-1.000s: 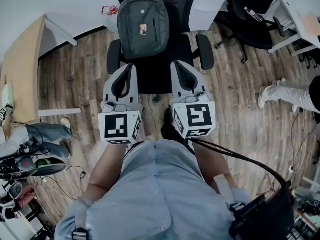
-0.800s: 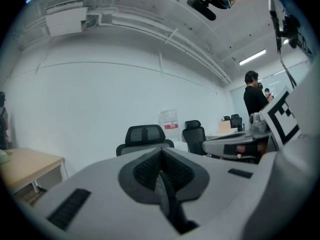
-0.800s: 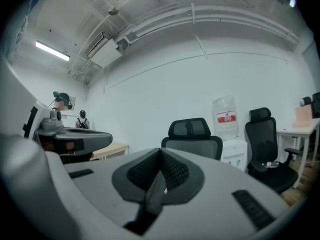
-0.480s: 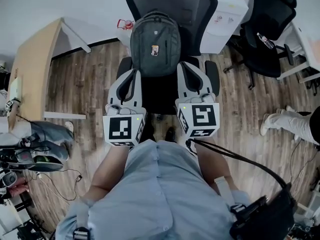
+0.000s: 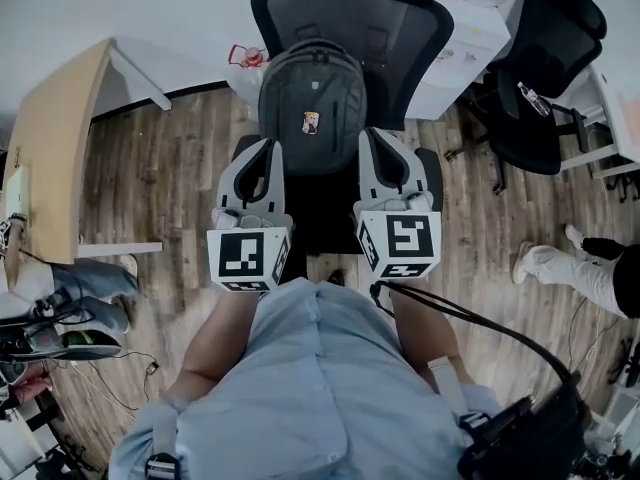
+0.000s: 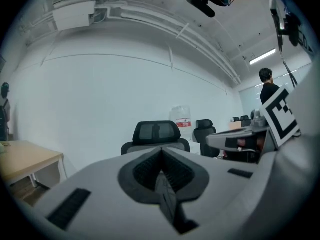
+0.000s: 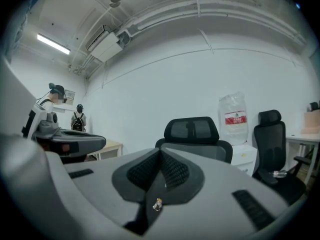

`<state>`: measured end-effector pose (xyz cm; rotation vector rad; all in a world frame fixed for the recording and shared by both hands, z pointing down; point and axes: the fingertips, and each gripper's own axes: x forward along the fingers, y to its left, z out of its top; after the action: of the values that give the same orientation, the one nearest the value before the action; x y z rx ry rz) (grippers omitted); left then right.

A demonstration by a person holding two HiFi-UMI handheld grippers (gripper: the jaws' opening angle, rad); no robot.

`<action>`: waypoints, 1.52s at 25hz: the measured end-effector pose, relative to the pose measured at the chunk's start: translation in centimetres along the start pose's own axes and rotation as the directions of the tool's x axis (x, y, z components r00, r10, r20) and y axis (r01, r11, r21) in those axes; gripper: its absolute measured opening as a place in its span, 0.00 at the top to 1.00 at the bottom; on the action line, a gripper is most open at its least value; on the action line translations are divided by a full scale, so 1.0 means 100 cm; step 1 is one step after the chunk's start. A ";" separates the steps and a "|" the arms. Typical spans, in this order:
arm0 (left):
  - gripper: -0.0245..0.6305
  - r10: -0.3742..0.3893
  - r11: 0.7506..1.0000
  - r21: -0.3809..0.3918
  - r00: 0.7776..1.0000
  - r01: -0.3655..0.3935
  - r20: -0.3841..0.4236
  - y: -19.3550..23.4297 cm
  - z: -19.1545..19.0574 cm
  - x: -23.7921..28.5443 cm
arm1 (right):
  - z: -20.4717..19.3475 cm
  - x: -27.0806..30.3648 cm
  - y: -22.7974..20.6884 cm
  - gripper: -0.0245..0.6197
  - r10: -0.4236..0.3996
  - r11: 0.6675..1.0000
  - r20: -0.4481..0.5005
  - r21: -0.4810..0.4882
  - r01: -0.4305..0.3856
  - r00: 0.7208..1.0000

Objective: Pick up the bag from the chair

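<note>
So the person has closed in over the last second. The grey backpack [image 5: 312, 103] sits upright on the office chair [image 5: 345, 13], its bottom edge now flanked by the left hand-held gripper [image 5: 262, 156] and right hand-held gripper [image 5: 378, 150]. Both have their jaws pressed together and empty, so I'd say no grab yet.

Bag [image 5: 312, 108]: grey woven cloth, matt.
Chair [image 5: 345, 13]: black mesh back, matt plastic frame.
Floor [image 5: 180, 168]: wood planks, streaky grain, dull sheen.
Desk [image 5: 50, 138]: pale smooth wood.
Left gripper [image 5: 258, 148]: smooth matt plastic shell.
Right gripper [image 5: 378, 140]: same plastic, ribbed black pads [image 7: 172, 171].

Wood-plank floor [image 5: 180, 168], white wall [image 5: 100, 3], wooden desk [image 5: 50, 138], black office chair [image 5: 545, 73] at right.
</note>
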<state>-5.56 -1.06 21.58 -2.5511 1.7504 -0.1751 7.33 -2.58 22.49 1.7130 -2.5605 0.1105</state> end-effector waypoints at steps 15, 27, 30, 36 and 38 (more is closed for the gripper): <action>0.96 -0.099 0.993 -0.090 0.969 0.080 -0.225 0.048 -0.096 0.116 | -0.088 0.113 -0.029 0.96 -0.046 0.995 -0.231 0.074 0.065 0.972; 0.96 -0.112 0.991 -0.104 0.950 0.085 -0.291 0.084 -0.138 0.170 | -0.133 0.171 -0.052 0.96 -0.095 0.988 -0.315 0.083 0.127 0.944; 0.86 -0.112 0.991 -0.105 0.951 0.085 -0.288 0.090 -0.142 0.184 | -0.142 0.184 -0.065 0.96 -0.111 0.988 -0.332 0.068 0.141 0.937; 0.48 -0.102 0.993 -0.095 0.943 0.076 -0.317 0.102 -0.163 0.210 | -0.168 0.204 -0.086 0.64 -0.108 0.987 -0.369 0.068 0.142 0.923; 0.41 -0.112 0.991 -0.111 0.936 0.079 -0.335 0.105 -0.171 0.217 | -0.179 0.210 -0.090 0.55 -0.105 0.989 -0.387 0.056 0.137 0.916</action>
<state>-9.58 -24.59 39.03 -2.8166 1.7751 -0.5839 7.80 -23.72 42.43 1.6726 -2.1875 0.4993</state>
